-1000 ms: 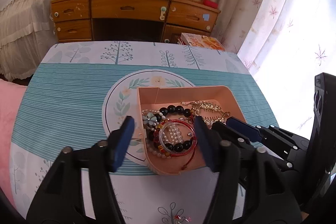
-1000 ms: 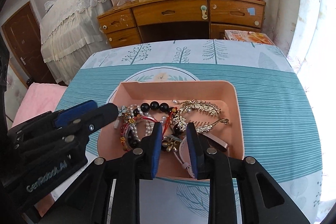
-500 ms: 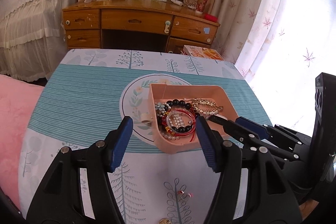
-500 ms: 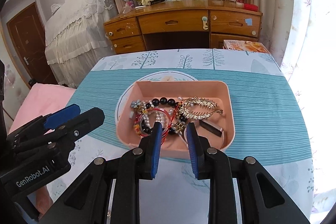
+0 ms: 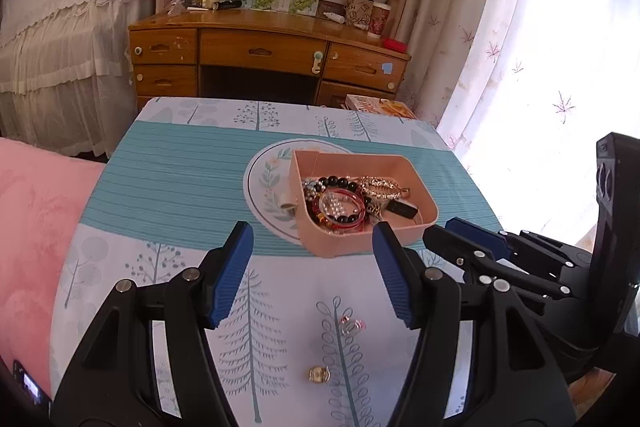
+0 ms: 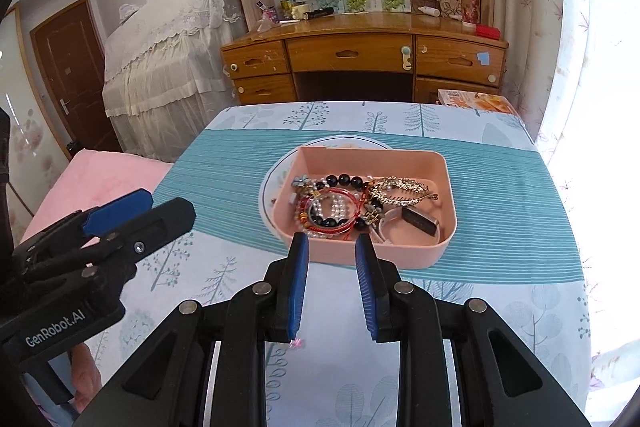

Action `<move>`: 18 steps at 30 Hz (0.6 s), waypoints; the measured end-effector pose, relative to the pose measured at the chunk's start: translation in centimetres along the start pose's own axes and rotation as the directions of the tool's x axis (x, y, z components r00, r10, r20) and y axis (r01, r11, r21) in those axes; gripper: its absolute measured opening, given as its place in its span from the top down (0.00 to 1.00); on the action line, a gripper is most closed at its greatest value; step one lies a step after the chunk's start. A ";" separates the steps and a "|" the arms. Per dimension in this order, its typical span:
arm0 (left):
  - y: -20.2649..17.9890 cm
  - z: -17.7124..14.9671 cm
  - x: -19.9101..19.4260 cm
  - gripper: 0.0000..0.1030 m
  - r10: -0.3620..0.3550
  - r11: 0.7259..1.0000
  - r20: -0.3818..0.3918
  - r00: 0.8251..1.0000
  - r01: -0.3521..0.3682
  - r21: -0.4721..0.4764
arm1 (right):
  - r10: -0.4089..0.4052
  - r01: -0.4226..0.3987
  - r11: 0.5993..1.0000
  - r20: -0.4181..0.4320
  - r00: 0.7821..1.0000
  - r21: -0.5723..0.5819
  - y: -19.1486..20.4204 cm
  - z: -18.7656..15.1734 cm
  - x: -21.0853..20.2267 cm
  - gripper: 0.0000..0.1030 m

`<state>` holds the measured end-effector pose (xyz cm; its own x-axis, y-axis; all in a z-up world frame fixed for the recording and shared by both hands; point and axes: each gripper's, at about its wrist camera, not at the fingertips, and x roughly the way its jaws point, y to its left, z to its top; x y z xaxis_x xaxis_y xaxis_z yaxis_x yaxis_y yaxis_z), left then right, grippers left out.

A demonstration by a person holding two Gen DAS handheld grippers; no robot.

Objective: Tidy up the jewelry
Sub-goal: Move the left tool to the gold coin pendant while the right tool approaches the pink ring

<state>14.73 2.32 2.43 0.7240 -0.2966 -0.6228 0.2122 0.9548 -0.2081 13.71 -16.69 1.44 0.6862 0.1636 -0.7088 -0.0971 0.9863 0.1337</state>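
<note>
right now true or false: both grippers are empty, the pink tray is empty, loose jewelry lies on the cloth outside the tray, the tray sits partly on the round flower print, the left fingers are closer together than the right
1. Both grippers are empty: true. Nothing sits between the left gripper fingers or the right gripper fingers.
2. The pink tray is empty: false. It holds bracelets and a gold hair comb.
3. Loose jewelry lies outside the tray: true. A small pink earring and a gold piece lie on the tablecloth.
4. The tray sits partly on the round flower print: true.
5. The left fingers are closer together: false. They stand wider.
</note>
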 end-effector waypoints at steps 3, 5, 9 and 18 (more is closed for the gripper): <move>0.3 -0.7 -1.1 0.43 0.015 1.000 -0.003 1.000 -0.015 -0.008 | 0.011 -0.011 1.000 0.008 1.000 -0.008 0.9 -0.5 -1.3 0.76; 0.6 -1.1 -1.7 0.43 0.013 1.000 -0.009 1.000 -0.013 -0.021 | 0.016 -0.016 1.000 0.013 1.000 -0.016 1.3 -0.9 -2.1 0.76; 1.2 -1.9 -3.0 0.43 0.006 0.999 -0.013 1.000 -0.007 -0.043 | 0.026 -0.026 0.999 0.014 1.000 -0.033 2.1 -1.7 -3.5 0.76; 1.1 -3.6 -5.0 0.42 0.036 0.999 -0.002 0.999 -0.036 -0.036 | 0.052 -0.052 0.997 0.013 0.999 -0.057 3.2 -3.4 -5.4 0.76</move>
<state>8.96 4.80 2.55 0.7300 -0.2619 -0.6313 0.1618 0.9636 -0.2127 7.24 -14.39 3.39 0.6895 0.2148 -0.6917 -0.1731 0.9762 0.1306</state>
